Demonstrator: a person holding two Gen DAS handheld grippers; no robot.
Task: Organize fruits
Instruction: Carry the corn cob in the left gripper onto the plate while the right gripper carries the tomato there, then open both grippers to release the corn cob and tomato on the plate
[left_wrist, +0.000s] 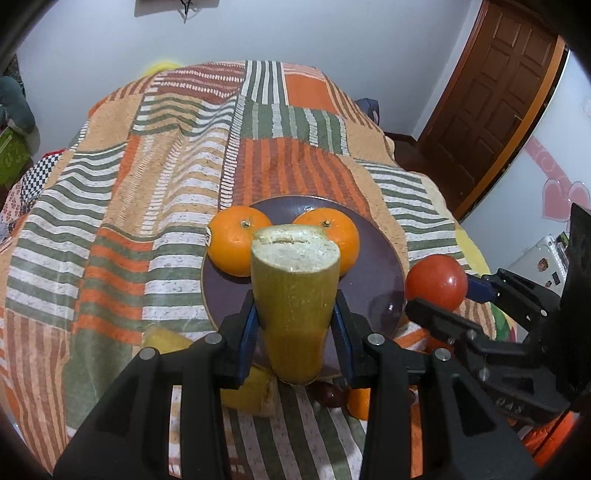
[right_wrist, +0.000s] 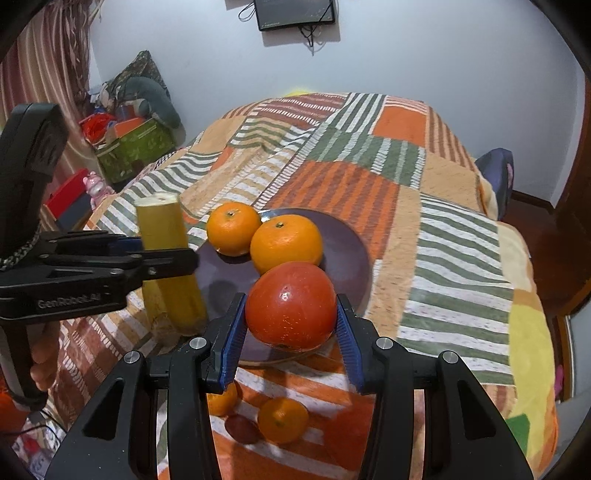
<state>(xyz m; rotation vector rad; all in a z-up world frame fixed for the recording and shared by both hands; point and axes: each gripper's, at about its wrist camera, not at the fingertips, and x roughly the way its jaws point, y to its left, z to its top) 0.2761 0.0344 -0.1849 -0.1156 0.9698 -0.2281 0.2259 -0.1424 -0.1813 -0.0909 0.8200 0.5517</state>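
The striped patchwork bedspread (right_wrist: 436, 236) is soft and uneven, and the greatest risk is judged to lie there: the purple plate (left_wrist: 384, 258) ahead of both tongs is bedded on cloth, so a fruit set down near its rim could tip it or roll off onto the covers. A collision is the next risk, since the two tongs are brought close side by side over the near edge of the plate, and a knock between them could loosen either load.

The cut yellow-green stalk piece (left_wrist: 295, 306) is clamped by the left gripper (left_wrist: 295, 332) low on its length, with most of it standing above the blue pads (left_wrist: 248, 339); it is judged top-heavy and could pivot in the grip or topple against the fruit once released. The red tomato-like fruit (right_wrist: 291, 306) is clamped between the pads of the right gripper (right_wrist: 291, 339); its skin is glossy and round, so a slip is possible, or bruising if it is squeezed harder.

Two oranges (right_wrist: 286, 240) are already seated on the far half of the plate, beyond the held fruit, and could be nudged off. Below the right tongs a small orange (right_wrist: 282, 419), a dark red fruit (right_wrist: 242, 428) and another orange piece (right_wrist: 221, 398) are left on the cloth.

Both tongs are pitched steeply downward toward the plate, the left one seen to the left of the right one, with a hand (right_wrist: 42, 363) wrapped round its handle
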